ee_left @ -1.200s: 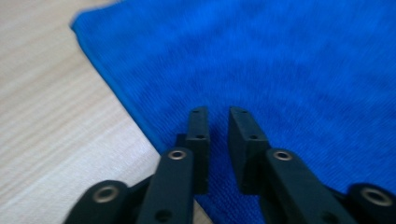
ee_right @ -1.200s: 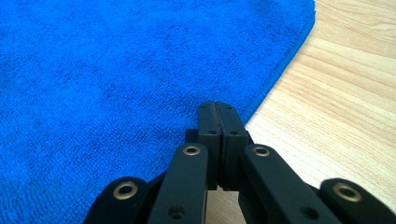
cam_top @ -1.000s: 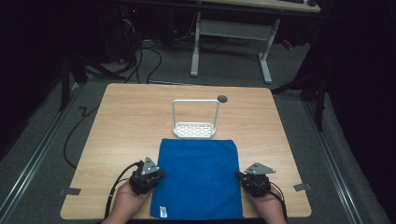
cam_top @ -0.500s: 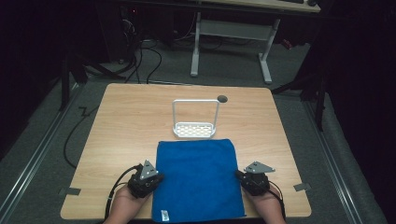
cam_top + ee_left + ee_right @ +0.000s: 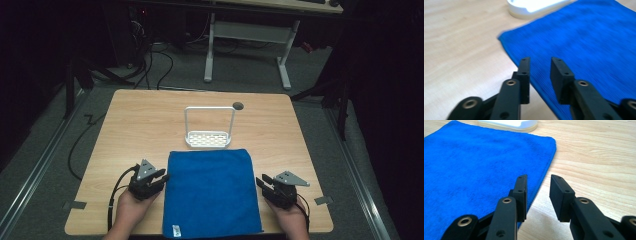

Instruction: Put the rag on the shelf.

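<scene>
A blue cloth [image 5: 211, 190] lies flat in the lower middle of the table [image 5: 130, 120]. The left hand-held gripper [image 5: 159, 179] and right hand-held gripper [image 5: 260, 183] flank its side edges, jaws just opened, nothing between them. Next, I'd judge, each must pinch an edge.

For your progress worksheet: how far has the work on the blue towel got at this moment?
Done: the blue towel lies spread flat in front of the white rack. In hand: the left gripper and right gripper, jaws just opened, sit at its side edges, gripping nothing. Left: taking hold and any handling of the towel.
</scene>
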`<state>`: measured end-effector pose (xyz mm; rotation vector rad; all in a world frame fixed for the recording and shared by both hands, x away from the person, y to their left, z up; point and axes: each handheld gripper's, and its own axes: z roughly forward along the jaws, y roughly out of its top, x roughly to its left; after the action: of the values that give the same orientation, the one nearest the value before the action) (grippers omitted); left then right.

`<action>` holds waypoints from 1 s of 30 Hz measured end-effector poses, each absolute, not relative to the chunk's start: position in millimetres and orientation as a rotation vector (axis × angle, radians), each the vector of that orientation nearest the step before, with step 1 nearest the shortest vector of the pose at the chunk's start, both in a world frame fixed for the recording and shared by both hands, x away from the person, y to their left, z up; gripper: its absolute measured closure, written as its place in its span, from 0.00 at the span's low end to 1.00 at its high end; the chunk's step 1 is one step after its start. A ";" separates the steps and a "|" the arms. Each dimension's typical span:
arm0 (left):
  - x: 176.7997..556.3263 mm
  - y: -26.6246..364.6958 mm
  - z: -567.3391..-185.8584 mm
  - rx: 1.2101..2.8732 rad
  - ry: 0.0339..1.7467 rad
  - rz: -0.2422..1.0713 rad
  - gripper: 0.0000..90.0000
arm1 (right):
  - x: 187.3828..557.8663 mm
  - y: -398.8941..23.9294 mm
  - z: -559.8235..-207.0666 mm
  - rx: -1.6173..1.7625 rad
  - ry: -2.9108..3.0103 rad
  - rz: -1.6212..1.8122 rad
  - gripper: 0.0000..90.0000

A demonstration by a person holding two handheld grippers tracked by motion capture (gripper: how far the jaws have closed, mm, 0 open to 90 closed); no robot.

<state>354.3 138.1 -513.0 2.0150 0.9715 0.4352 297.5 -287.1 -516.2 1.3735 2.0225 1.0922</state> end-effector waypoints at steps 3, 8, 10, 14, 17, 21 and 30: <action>367.6 130.5 -513.1 2.014 0.983 0.471 0.74 | 297.3 -286.1 -516.9 1.363 2.021 1.086 0.75; 390.5 117.8 -512.4 2.034 1.001 0.479 0.71 | 295.2 -287.0 -515.8 1.350 1.985 1.071 0.71; 400.7 114.6 -513.5 2.033 1.001 0.488 0.72 | 295.1 -289.0 -514.7 1.358 1.973 1.075 0.69; 422.7 112.7 -514.9 2.037 1.050 0.485 0.72 | 296.8 -292.7 -512.9 1.360 1.972 1.091 0.66; 434.8 112.3 -516.8 2.036 1.089 0.478 0.72 | 300.5 -293.6 -509.9 1.354 1.969 1.109 0.63; 447.0 117.7 -519.2 2.025 1.137 0.442 0.72 | 308.1 -291.5 -507.7 1.342 1.982 1.108 0.60; 457.2 119.6 -529.6 2.037 1.156 0.373 0.68 | 337.6 -281.9 -505.7 1.304 2.038 1.038 0.61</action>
<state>457.2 119.6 -529.6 2.0371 1.1565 0.3728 337.6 -281.9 -505.7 1.3036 2.0381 1.0380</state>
